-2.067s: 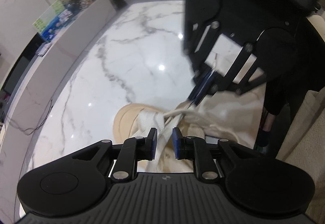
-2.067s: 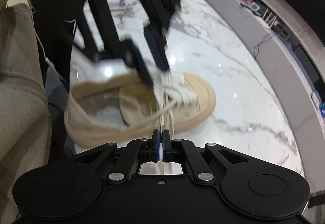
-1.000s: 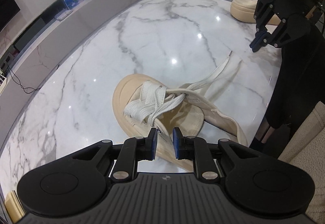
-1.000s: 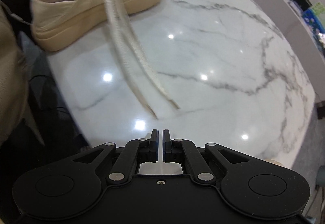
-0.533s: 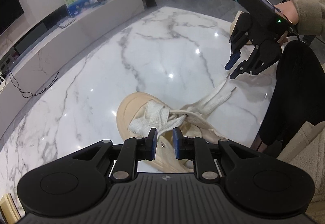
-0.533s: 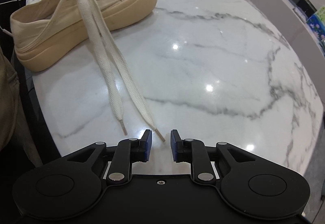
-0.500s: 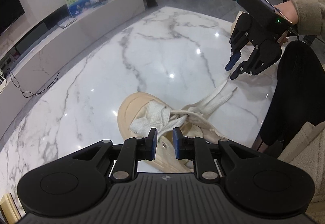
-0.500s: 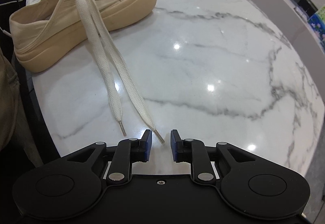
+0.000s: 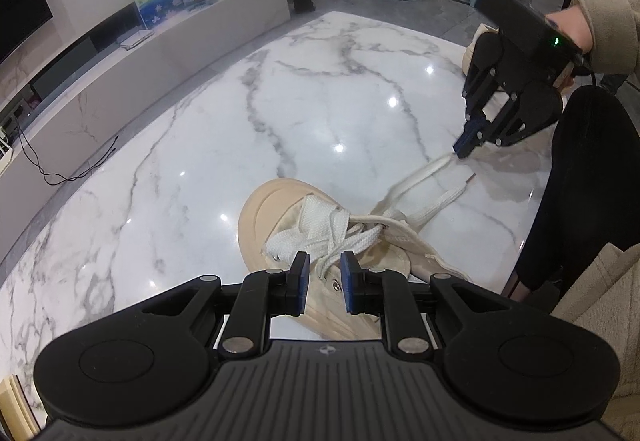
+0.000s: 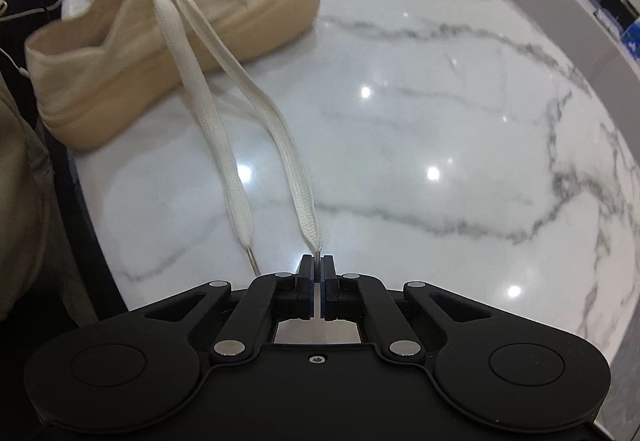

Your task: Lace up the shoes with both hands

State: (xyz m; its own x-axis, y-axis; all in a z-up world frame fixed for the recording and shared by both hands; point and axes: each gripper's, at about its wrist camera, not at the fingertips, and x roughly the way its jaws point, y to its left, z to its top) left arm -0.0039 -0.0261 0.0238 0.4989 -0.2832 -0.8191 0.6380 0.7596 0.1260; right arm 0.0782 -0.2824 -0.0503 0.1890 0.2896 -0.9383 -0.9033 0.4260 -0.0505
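A beige platform shoe (image 9: 280, 217) (image 10: 168, 41) lies on the white marble table (image 9: 280, 101), toe pointing away from me in the left wrist view. Two white lace ends run from its eyelets to the right. My right gripper (image 10: 317, 265) is shut on the metal tip of the far lace end (image 10: 280, 137); it also shows in the left wrist view (image 9: 464, 149). The near lace end (image 10: 212, 129) lies loose on the table beside it. My left gripper (image 9: 323, 277) is open and empty, hovering just above the shoe's laced tongue.
A second beige shoe (image 9: 474, 45) sits at the table's far right edge, behind the right gripper. The person's dark leg (image 9: 580, 181) and beige sleeve are at the right table edge. A low white cabinet (image 9: 140, 53) runs along the left.
My right gripper has closed on the tip of the far lace end, which lay between its open fingers before. The left gripper has stayed open over the shoe.
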